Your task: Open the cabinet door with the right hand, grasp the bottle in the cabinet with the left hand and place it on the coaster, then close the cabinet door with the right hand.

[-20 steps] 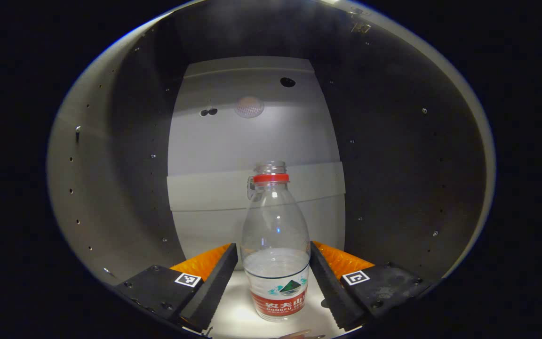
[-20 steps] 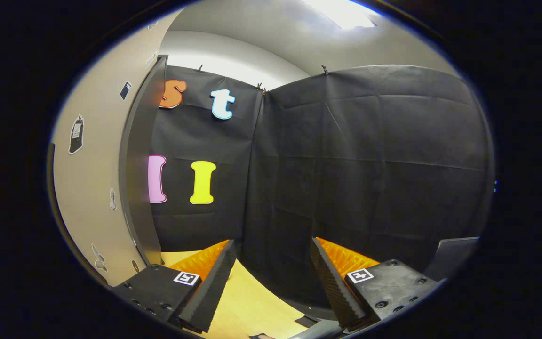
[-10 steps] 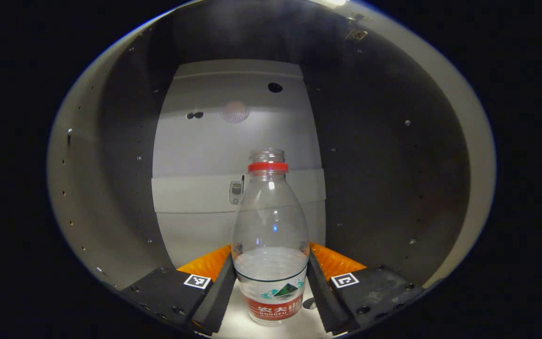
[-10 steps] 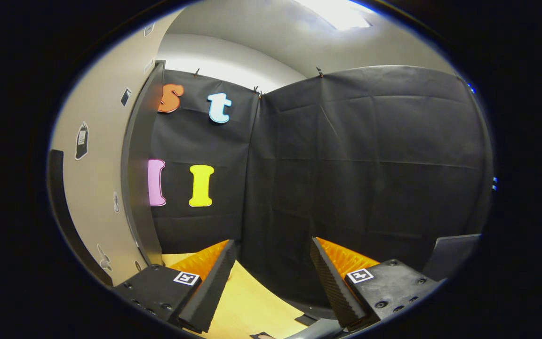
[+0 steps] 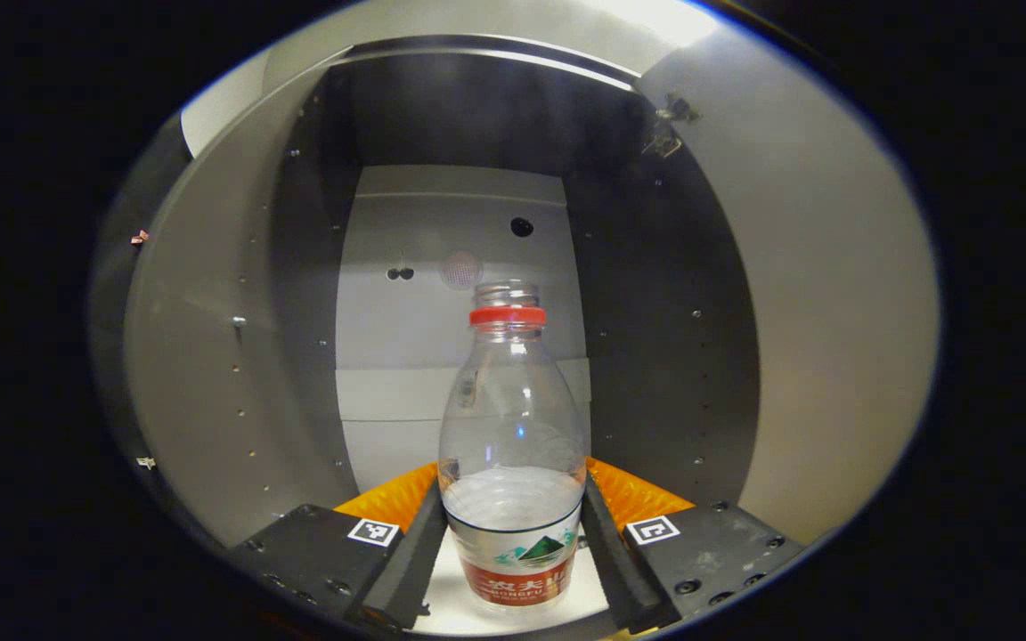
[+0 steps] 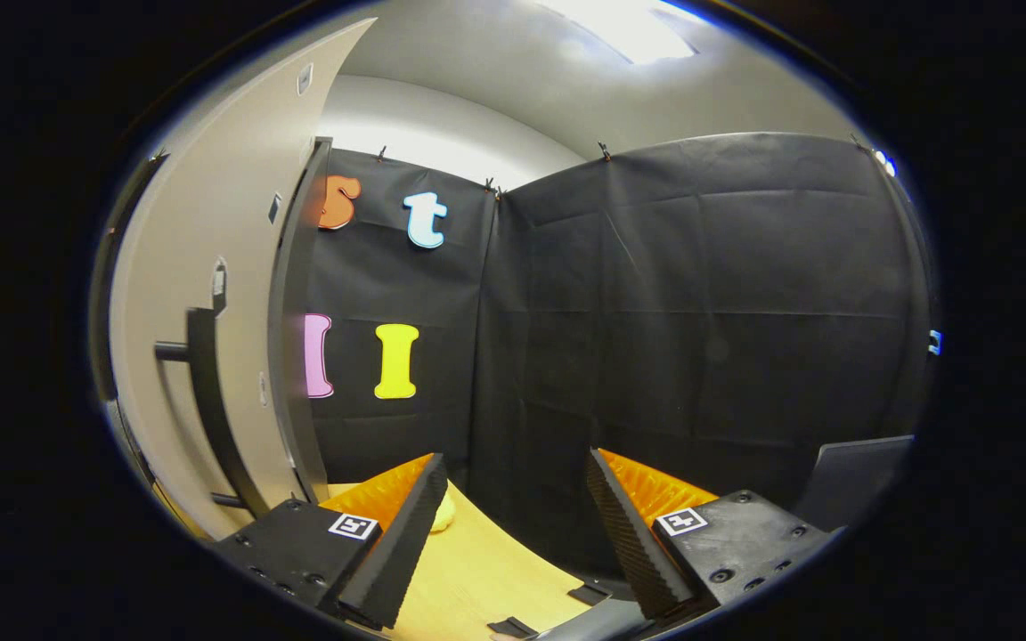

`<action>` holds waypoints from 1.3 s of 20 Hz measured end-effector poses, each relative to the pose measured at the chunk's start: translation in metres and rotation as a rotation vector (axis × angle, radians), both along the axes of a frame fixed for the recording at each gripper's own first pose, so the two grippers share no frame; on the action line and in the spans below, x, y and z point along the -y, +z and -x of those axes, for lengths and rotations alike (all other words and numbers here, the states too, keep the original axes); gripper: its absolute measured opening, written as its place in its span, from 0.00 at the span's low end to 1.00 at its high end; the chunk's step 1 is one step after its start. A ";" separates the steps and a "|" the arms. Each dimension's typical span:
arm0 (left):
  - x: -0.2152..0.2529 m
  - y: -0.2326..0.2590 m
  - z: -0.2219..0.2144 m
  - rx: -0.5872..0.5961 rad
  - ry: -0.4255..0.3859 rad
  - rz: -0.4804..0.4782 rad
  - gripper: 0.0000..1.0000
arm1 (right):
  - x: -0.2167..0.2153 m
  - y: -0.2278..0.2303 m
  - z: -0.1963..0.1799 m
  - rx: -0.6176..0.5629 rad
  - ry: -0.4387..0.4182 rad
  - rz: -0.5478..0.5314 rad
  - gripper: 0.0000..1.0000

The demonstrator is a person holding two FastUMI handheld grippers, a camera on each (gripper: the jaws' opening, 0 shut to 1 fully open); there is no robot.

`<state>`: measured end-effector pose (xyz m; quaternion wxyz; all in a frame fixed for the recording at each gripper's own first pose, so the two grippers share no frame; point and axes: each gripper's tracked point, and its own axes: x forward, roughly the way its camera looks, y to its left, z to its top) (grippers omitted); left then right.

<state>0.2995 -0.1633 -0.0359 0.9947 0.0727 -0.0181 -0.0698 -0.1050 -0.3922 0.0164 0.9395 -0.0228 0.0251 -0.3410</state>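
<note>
- In the left gripper view, 1 bottle stood upright at the mouth of the open cabinet, between the 2 fingers of the left gripper.
- Both fingers pressed against the bottle's lower sides, 1 on each side, so the jaws were closed on it.
- The bottle was clear plastic with 1 red ring below its uncapped neck, 1 red label band near the base, and some water in the lower part.
- 1 pale shelf showed under the bottle's base; whether the base touched it could not be told.
- The cabinet's 2 side walls carried rows of small holes, and its pale back panel had 1 dark round hole near the top.
- In the right gripper view, the right gripper had its 2 fingers set wide apart with nothing between them.
- To its left stood 1 cabinet door, swung open, with 1 dark bar handle on its face.
- Below the right gripper lay 1 yellowish wooden tabletop.
</note>
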 end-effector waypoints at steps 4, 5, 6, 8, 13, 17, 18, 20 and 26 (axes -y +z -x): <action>-0.009 0.009 0.049 -0.015 -0.047 0.037 0.77 | -0.038 0.020 0.022 0.040 0.034 -0.006 0.97; -0.015 0.010 0.061 -0.017 -0.053 0.031 0.78 | -0.045 0.022 0.027 0.042 0.033 0.003 0.97; -0.020 0.011 0.074 -0.018 -0.058 0.024 0.78 | -0.050 0.026 0.031 0.045 0.034 0.012 0.97; -0.032 0.011 0.096 -0.023 -0.070 0.022 0.78 | -0.068 0.031 0.032 0.054 0.042 0.018 0.97; -0.071 0.007 0.145 -0.046 -0.086 0.021 0.78 | -0.125 0.044 0.049 0.066 0.088 0.052 0.97; -0.093 -0.001 0.179 -0.043 -0.127 0.025 0.77 | -0.172 0.042 0.052 0.063 0.131 0.073 0.97; -0.099 -0.004 0.186 -0.038 -0.134 0.017 0.77 | -0.184 0.042 0.051 0.060 0.151 0.071 0.97; -0.104 -0.013 0.202 -0.040 -0.155 0.008 0.78 | -0.199 0.046 0.044 0.063 0.168 0.097 0.97; -0.124 -0.071 0.245 -0.103 -0.190 0.026 0.78 | -0.247 0.028 0.008 0.036 0.260 0.087 0.97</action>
